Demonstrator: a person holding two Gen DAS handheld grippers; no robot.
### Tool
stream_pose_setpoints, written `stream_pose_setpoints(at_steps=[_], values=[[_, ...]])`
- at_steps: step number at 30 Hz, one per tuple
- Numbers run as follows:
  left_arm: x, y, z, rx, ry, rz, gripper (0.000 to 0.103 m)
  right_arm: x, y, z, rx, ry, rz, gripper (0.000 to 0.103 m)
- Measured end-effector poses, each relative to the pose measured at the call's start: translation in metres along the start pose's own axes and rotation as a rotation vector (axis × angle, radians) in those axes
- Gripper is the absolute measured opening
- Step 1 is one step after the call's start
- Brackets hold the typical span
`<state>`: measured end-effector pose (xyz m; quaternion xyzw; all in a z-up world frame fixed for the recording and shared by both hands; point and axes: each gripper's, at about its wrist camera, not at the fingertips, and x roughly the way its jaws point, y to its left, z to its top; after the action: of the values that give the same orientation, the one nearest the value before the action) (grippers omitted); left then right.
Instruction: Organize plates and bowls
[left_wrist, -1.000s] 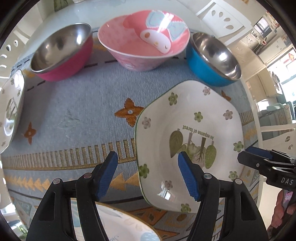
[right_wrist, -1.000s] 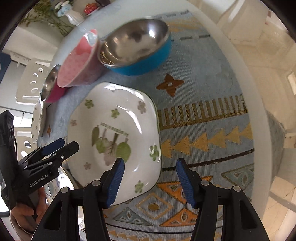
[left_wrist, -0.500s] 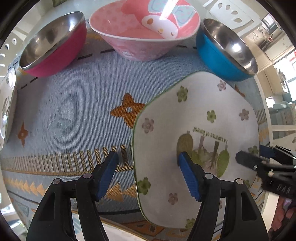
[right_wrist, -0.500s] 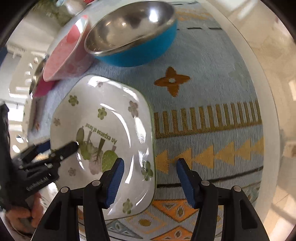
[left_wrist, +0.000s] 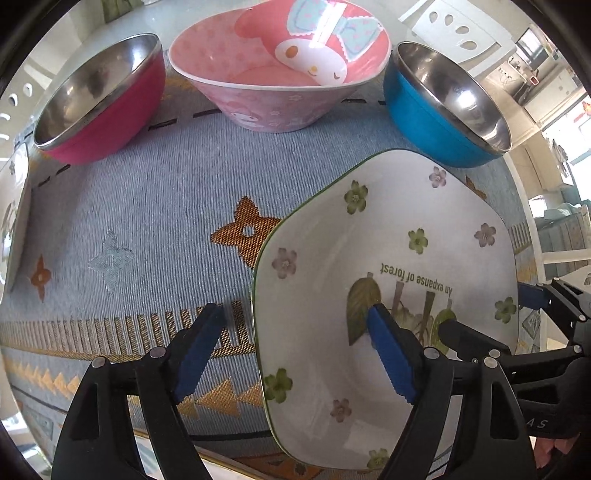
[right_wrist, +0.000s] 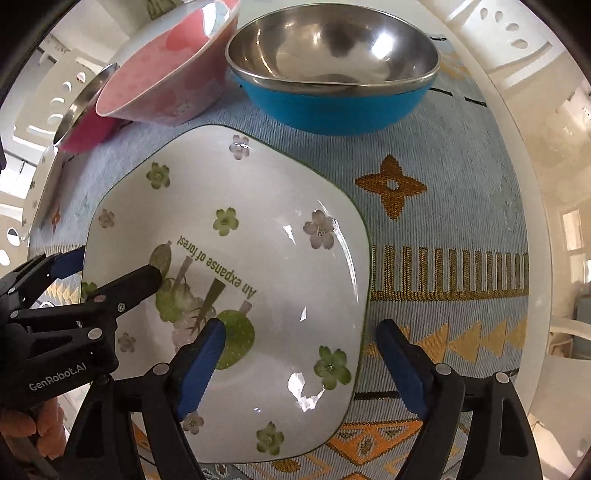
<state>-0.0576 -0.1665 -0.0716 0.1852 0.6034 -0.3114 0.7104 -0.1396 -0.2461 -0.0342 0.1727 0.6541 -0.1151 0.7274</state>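
Plate (left_wrist: 399, 236): rested on the patterned cloth (left_wrist: 147, 221), nearer than a second ago.
Left gripper (left_wrist: 295, 350): jaws opening, left rim straddled, unclamped.
Right gripper (right_wrist: 303, 365): jaws opening, right rim straddled.
Implication: two-sided lift is judged imminent.

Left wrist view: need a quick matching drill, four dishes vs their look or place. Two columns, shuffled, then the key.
Things:
1. floral plate
2. cartoon bowl
3. blue bowl
4. magenta bowl

Descriptions:
A. steel-lined, far left of the bowl row
B. pink inside, middle of the bowl row
C. white with green rim, nearest the grippers
D. steel-lined, right end of the row, just behind the plate

Pairs: 1-C, 2-B, 3-D, 4-A
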Motion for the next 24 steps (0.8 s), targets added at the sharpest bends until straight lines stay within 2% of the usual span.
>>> stream_pose_setpoints(at_steps=[3, 5, 6, 7, 8, 10, 16, 21, 24], values=[[-0.001, 0.004, -0.002, -0.003, -0.011, -0.001, 0.076, 0.000, 0.000, 0.001, 0.006, -0.004, -0.005, 0.081], [-0.006, 0.007, -0.003, -0.024, -0.029, -0.002, 0.060, 0.000, 0.000, 0.003, 0.006, -0.008, 0.000, 0.077], [-0.008, 0.010, -0.005, -0.033, -0.032, -0.015, 0.056, 0.000, 0.005, 0.005, -0.001, -0.006, 0.007, 0.071], [-0.008, 0.011, -0.005, -0.032, -0.031, -0.018, 0.055, -0.008, -0.001, 0.002, -0.004, -0.005, 0.022, 0.067], [-0.009, 0.010, -0.006, -0.027, -0.031, -0.015, 0.053, -0.008, 0.002, 0.002, -0.004, -0.004, 0.010, 0.067], [-0.011, 0.006, -0.006, -0.012, -0.038, -0.040, 0.038, -0.007, 0.002, 0.003, 0.004, -0.003, 0.018, 0.067], [-0.012, 0.011, -0.008, -0.059, -0.047, -0.080, 0.032, -0.012, -0.029, 0.002, 0.087, -0.008, 0.098, 0.047], [-0.013, 0.011, -0.006, -0.067, -0.045, -0.073, 0.032, -0.015, -0.028, 0.002, 0.086, -0.002, 0.090, 0.046], [-0.015, 0.018, 0.000, -0.077, -0.042, -0.082, 0.032, -0.018, -0.027, 0.002, 0.101, 0.002, 0.119, 0.046]])
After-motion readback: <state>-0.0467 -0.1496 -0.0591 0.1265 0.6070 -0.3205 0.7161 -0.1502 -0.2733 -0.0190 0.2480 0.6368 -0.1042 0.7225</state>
